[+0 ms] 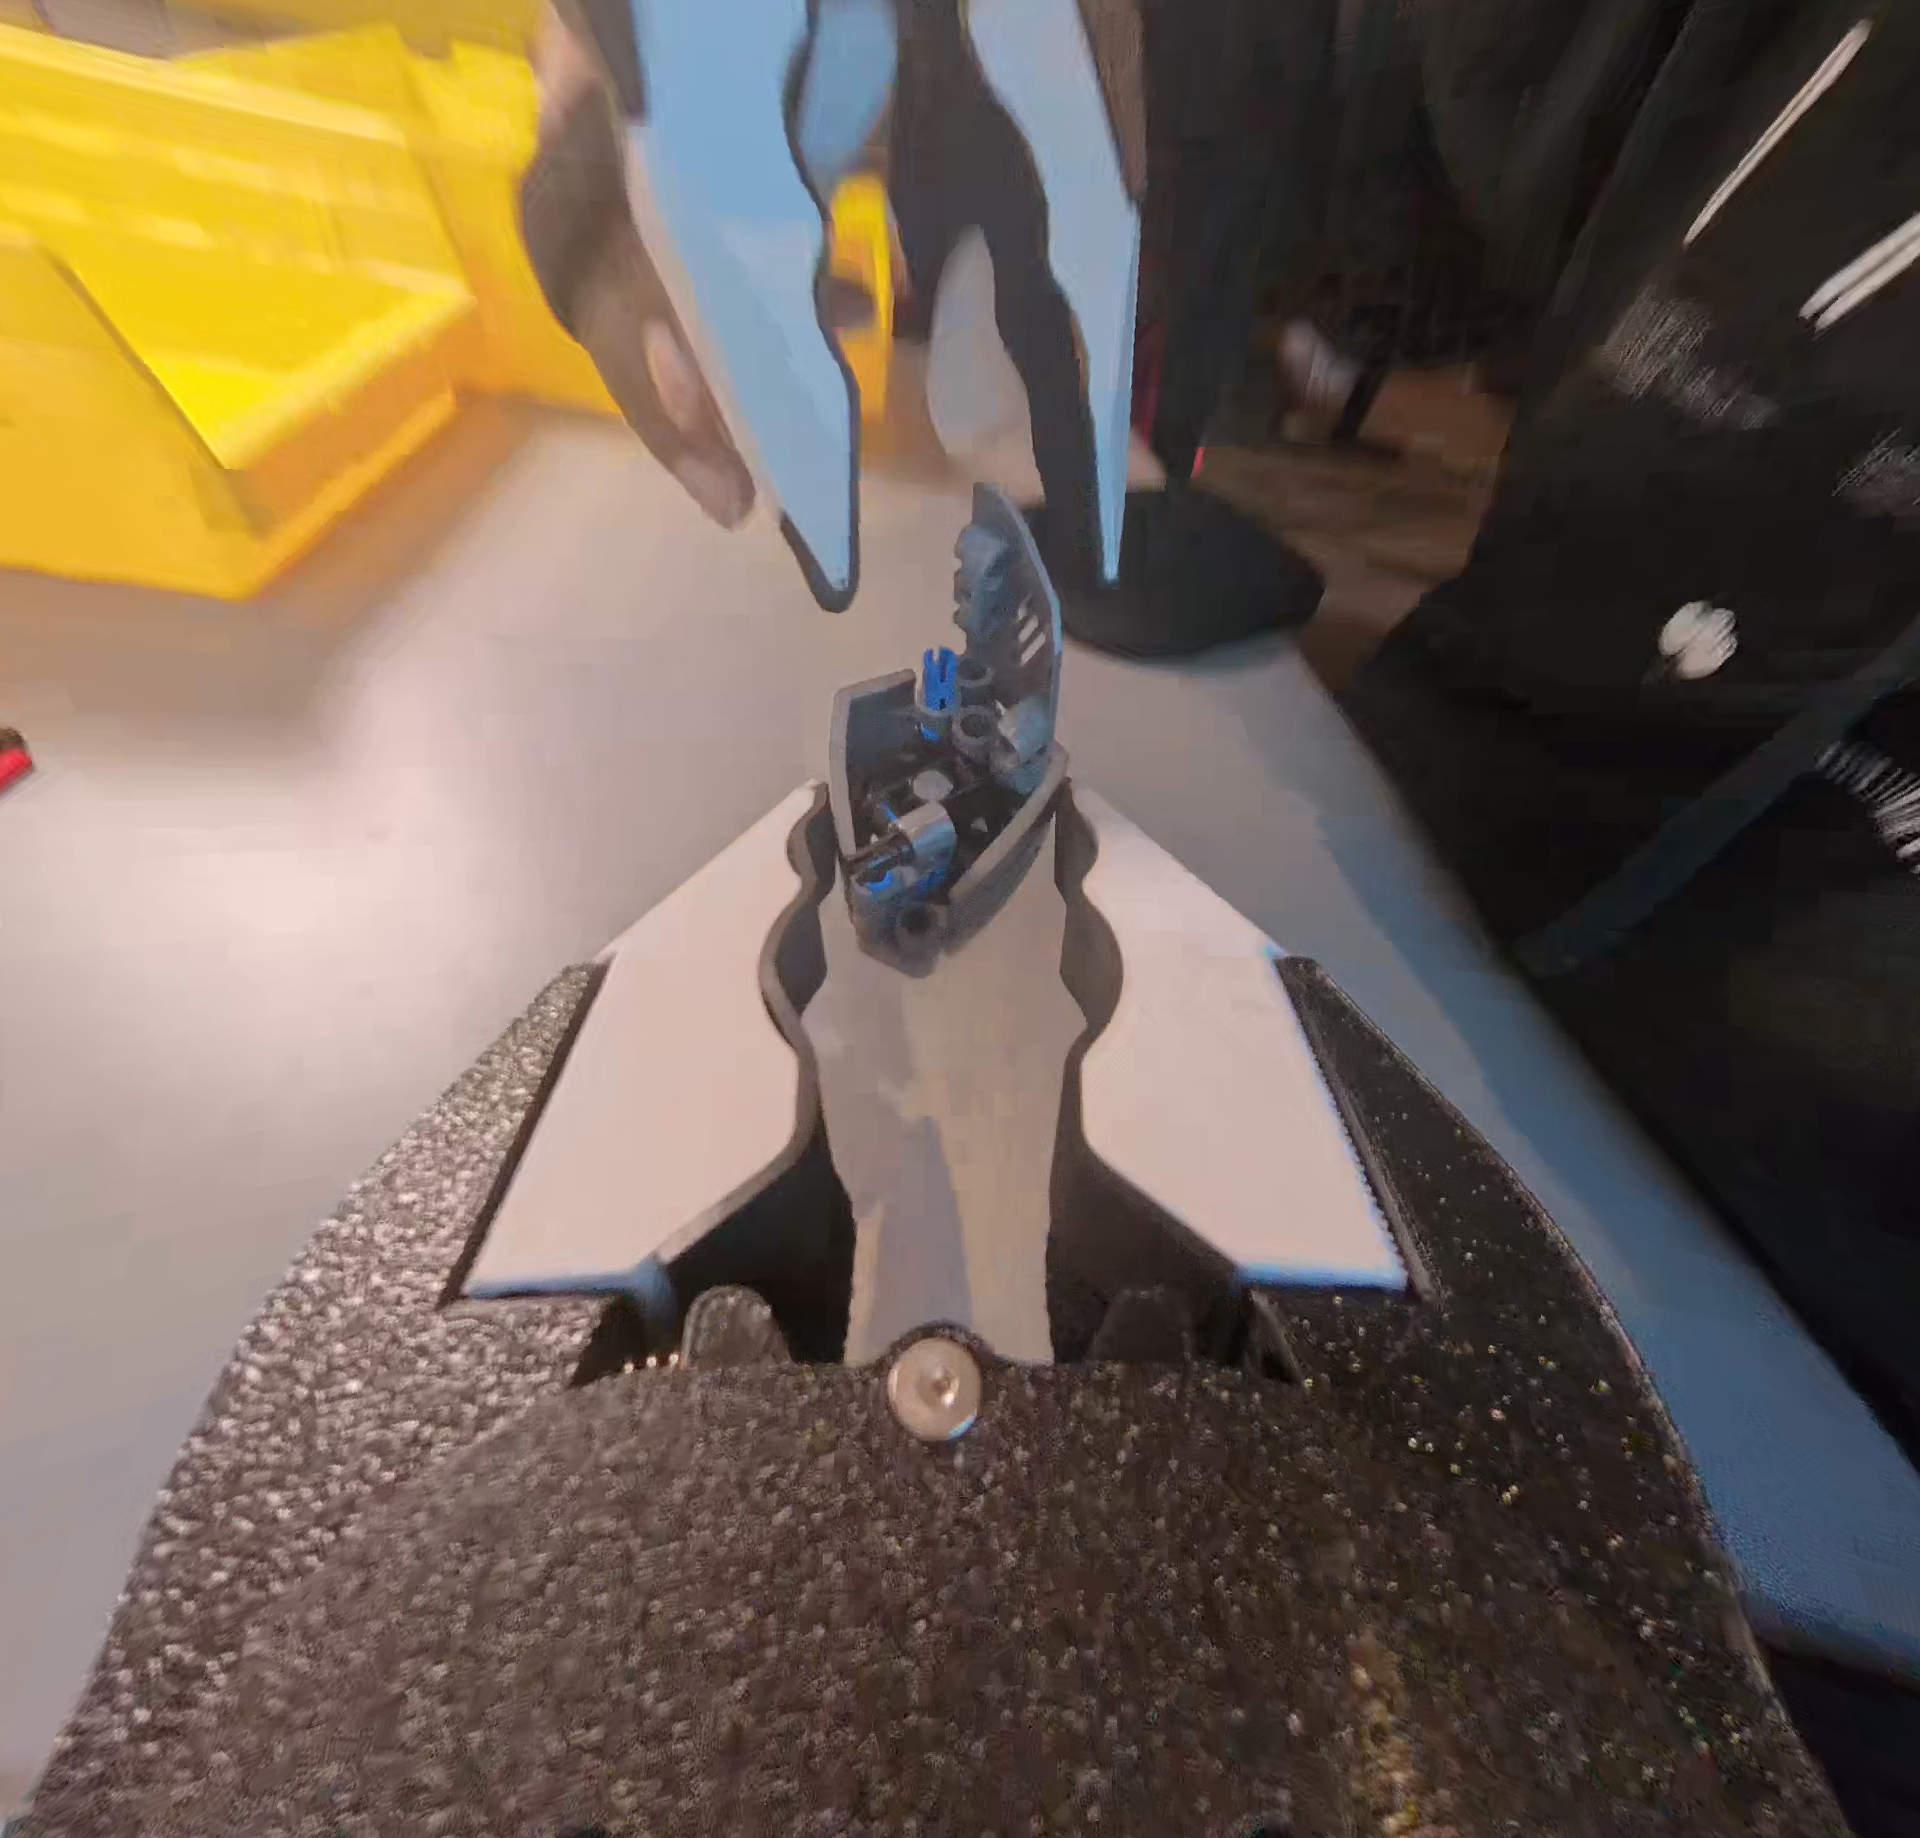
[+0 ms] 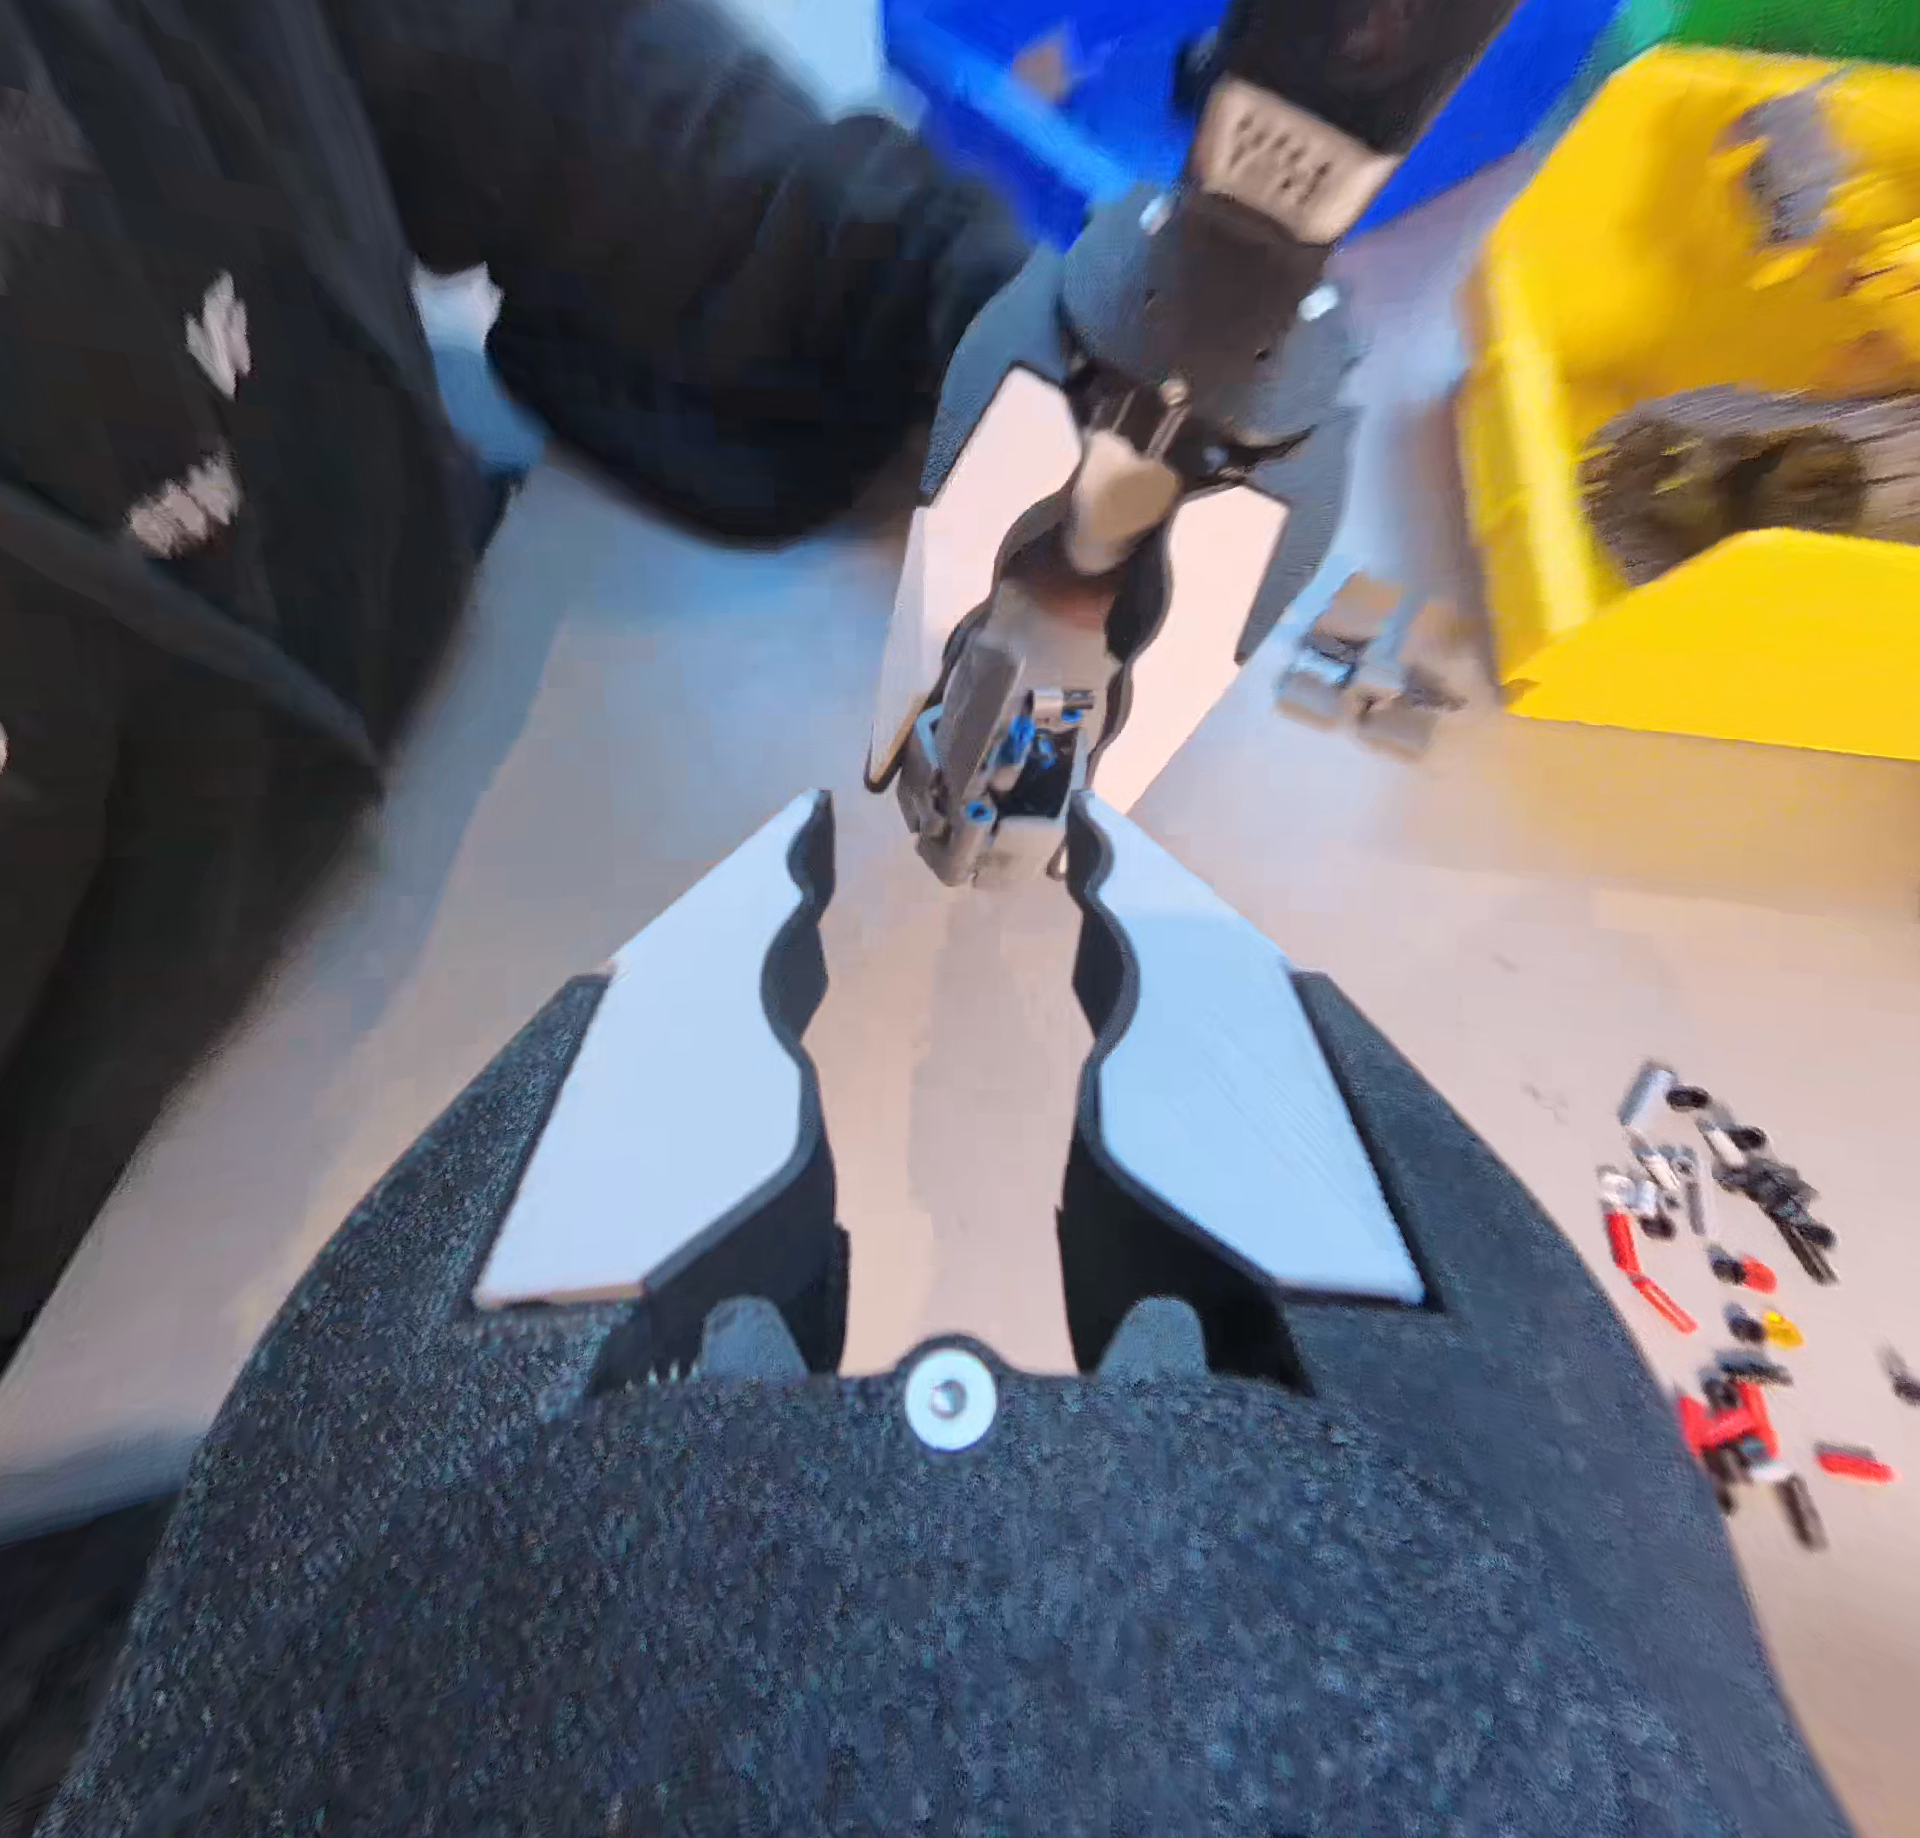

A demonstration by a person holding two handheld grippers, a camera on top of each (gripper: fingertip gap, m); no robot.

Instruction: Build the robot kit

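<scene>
My left gripper (image 1: pixel 940 801) is shut on a small grey brick-built assembly (image 1: pixel 966 739) with blue pins and curved panels, holding it by its lower end above the grey table (image 1: pixel 416 853). My right gripper (image 1: pixel 971 573) comes in from above, open, its fingertips on either side of the assembly's top and apart from it. In the right wrist view my right gripper (image 2: pixel 951 801) is open and empty just in front of the assembly (image 2: pixel 971 718), which the left gripper (image 2: pixel 997 760) grips. The views are motion-blurred.
Yellow bins (image 1: pixel 260 334) stand at the table's back left; one also shows in the right wrist view (image 2: pixel 1662 438), with a blue bin (image 2: pixel 1039 43) behind it. Small red, black and grey parts (image 2: pixel 1745 1269) and grey pieces (image 2: pixel 1361 676) lie on the table. A black sleeve (image 2: pixel 675 282) is at left. The left gripper's tips are roughly 4 cm from the right gripper's.
</scene>
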